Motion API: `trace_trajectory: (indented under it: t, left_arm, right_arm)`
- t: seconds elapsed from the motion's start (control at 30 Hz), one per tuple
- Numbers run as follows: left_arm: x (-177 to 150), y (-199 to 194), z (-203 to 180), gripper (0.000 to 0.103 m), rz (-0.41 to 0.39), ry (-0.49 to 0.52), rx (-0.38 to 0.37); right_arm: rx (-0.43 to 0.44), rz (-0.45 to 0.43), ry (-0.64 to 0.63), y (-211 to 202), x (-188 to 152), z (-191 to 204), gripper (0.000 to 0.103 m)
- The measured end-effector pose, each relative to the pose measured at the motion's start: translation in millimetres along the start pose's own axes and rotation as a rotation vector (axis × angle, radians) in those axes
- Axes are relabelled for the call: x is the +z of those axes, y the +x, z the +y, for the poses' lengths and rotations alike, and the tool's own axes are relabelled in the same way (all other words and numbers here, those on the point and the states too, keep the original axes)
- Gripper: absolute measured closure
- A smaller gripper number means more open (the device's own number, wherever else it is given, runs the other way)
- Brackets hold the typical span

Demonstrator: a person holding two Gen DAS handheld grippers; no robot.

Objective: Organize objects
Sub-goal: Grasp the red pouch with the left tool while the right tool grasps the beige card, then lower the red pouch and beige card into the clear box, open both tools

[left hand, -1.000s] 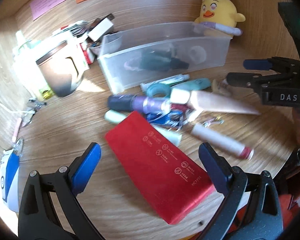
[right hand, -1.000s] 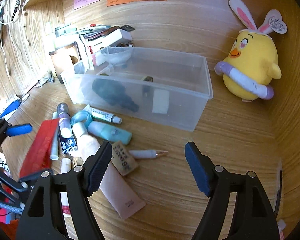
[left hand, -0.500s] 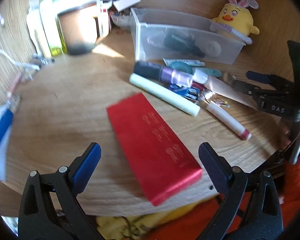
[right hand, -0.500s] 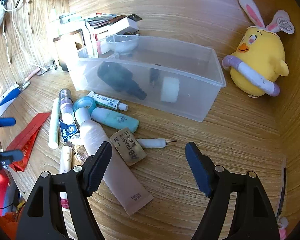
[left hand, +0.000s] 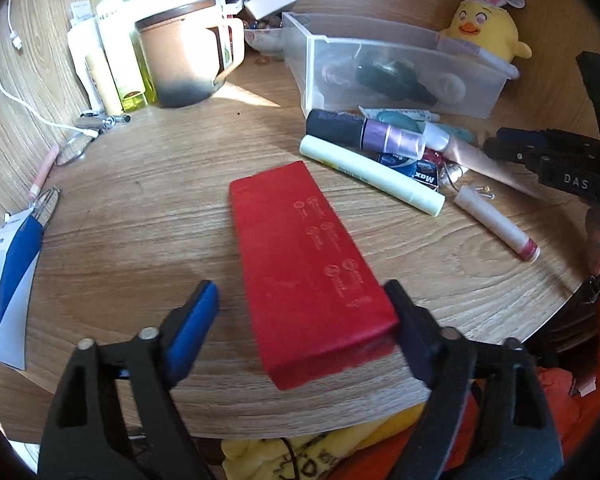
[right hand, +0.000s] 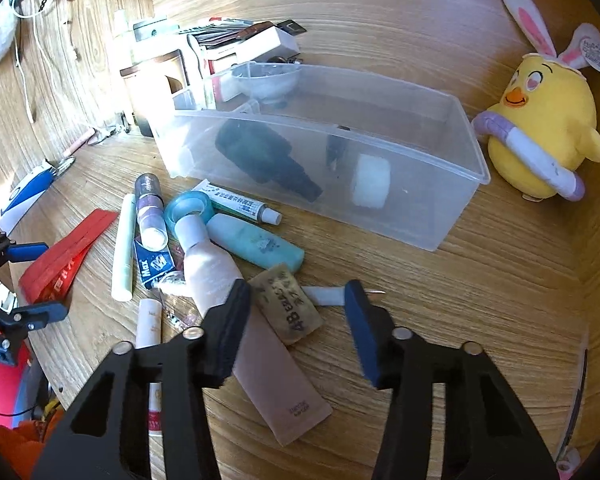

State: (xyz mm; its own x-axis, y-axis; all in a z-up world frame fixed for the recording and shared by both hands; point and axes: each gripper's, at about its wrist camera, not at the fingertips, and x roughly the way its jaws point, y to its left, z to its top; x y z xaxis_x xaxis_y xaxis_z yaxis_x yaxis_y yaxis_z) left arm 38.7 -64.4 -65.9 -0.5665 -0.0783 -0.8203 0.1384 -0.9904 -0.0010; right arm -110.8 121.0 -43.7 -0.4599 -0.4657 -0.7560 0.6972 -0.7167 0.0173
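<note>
A flat red box (left hand: 304, 264) lies on the round wooden table, its near end between the fingers of my left gripper (left hand: 300, 320). Those jaws are closing: the right pad touches the box's corner and the left pad stands clear of it. My right gripper (right hand: 298, 316) hangs over a brown eraser (right hand: 288, 304) that rests on a pink tube (right hand: 276, 376). Its jaws are closing too, with a gap on each side of the eraser. Behind the clutter stands a clear plastic bin (right hand: 452, 216) holding a dark bottle (right hand: 268, 156) and a white puck.
Tubes, a tape roll (right hand: 188, 210), a teal bottle (right hand: 256, 246) and a white stick (left hand: 372, 176) crowd the space before the bin. A yellow plush chick (right hand: 540, 132) sits at the right. A mug (left hand: 180, 64), bottles and boxes stand at the back left. The table edge is close below.
The left gripper drew back to the red box's near end and its jaws narrowed. The right gripper's jaws narrowed around the eraser.
</note>
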Motion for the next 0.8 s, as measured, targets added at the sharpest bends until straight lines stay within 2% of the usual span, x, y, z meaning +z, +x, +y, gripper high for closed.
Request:
trace_trajectory:
  t: [0.07,0.1,0.13,0.3,0.43,0.63,0.8]
  left_arm:
    - [1.3,-0.6,1.5,0.041,-0.012,0.003,-0.002]
    - [2.2,-1.0,2.0,0.044,-0.016,0.005,0.001]
    - [3.1,-1.3,2.8,0.046,-0.018,0.006,0.006]
    - [6.8,-3.6,9.0,0.047,-0.048,-0.011,0.037]
    - [15.3,-17.0,12.8,0.047,-0.111,-0.024,0.062]
    - [36.0,-36.3,14.4,0.047,-0.199,-0.022,0.068]
    - [55.8,-41.8,7.3,0.047,-0.25,-0.013,0.041]
  right_arm:
    - [0.0,0.001,-0.004,0.8,1.4,1.4,0.067]
    - [0.001,0.001,-0.008,1.4,1.9,2.1,0.071]
    - [-0.001,0.006,-0.013,3.0,2.4,3.1,0.079]
    - [-0.004,0.007,-0.002,6.5,2.3,2.8,0.081]
    - [-0.018,-0.015,0.022,1.9,2.6,-2.1,0.081]
    - [-0.019,-0.072,0.074,-15.3,9.5,-13.4,0.081]
    - [-0.024,-0.12,0.101,-28.9,16.3,-18.6,0.081]
